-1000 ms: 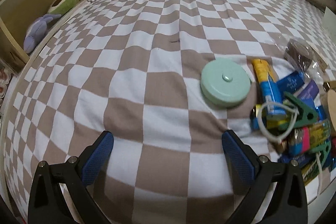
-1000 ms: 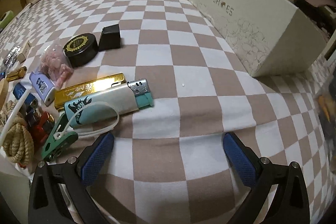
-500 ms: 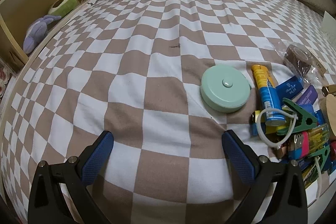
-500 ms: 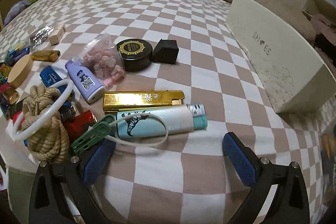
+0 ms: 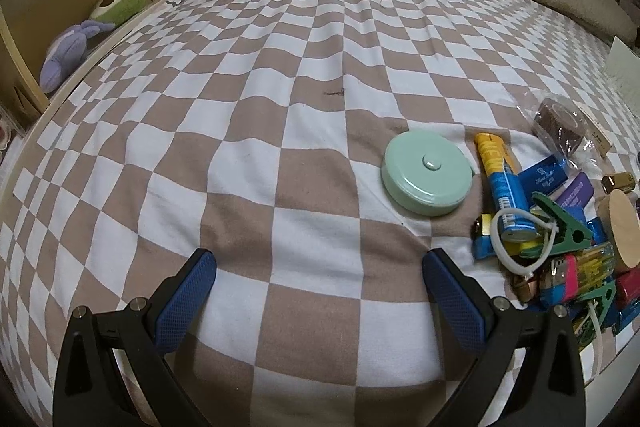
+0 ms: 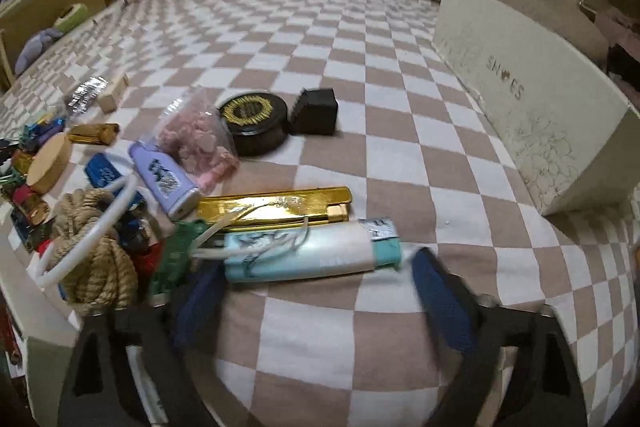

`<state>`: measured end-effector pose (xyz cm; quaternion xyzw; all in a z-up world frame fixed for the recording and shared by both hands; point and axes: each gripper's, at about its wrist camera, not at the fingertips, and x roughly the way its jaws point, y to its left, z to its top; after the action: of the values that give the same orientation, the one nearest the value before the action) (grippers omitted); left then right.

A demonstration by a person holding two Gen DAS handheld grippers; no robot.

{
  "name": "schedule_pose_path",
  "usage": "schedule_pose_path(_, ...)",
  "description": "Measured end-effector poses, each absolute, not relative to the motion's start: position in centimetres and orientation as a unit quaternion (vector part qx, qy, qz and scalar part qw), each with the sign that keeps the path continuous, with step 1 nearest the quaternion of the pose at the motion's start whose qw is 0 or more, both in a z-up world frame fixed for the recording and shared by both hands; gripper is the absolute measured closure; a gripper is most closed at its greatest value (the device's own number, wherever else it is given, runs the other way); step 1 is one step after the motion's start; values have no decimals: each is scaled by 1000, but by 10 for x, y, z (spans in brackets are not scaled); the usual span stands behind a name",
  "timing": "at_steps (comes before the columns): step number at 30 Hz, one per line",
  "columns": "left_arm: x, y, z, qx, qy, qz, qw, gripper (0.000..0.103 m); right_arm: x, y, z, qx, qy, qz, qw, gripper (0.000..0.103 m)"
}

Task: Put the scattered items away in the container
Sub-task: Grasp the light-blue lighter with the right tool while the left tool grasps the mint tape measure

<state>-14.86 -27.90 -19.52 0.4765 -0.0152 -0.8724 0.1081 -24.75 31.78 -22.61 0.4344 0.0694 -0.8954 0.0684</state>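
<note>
While the left gripper hovers spread and empty, the right gripper, fingers spread, has closed on the big lighter at lower centre, shoebox at right, suggesting an imminent grasp.

Rope knot crowds the giant lighter's left.

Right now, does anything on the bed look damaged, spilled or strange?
Nothing looks damaged or spilled. The small items lie in a messy heap near the bed's edge, and the sheet has one small dark mark.
</note>
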Motion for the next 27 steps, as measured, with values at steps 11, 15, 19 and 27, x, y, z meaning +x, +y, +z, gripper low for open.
schedule_pose_path(11,-163,-268,-192,469,-27,-881,52,1,-232,320,-228,425,64,-900,67,20)
schedule_pose_path(15,-179,-264,-193,474,-36,-879,42,1,-235,319,-229,425,66,-900,67,20)
schedule_pose_path(19,-199,-267,-191,474,-32,-878,57,2,-239,320,-230,426,68,-900,66,20)
schedule_pose_path(27,-234,-242,-192,470,-33,-882,23,17,-244,318,-231,428,75,-898,62,19)
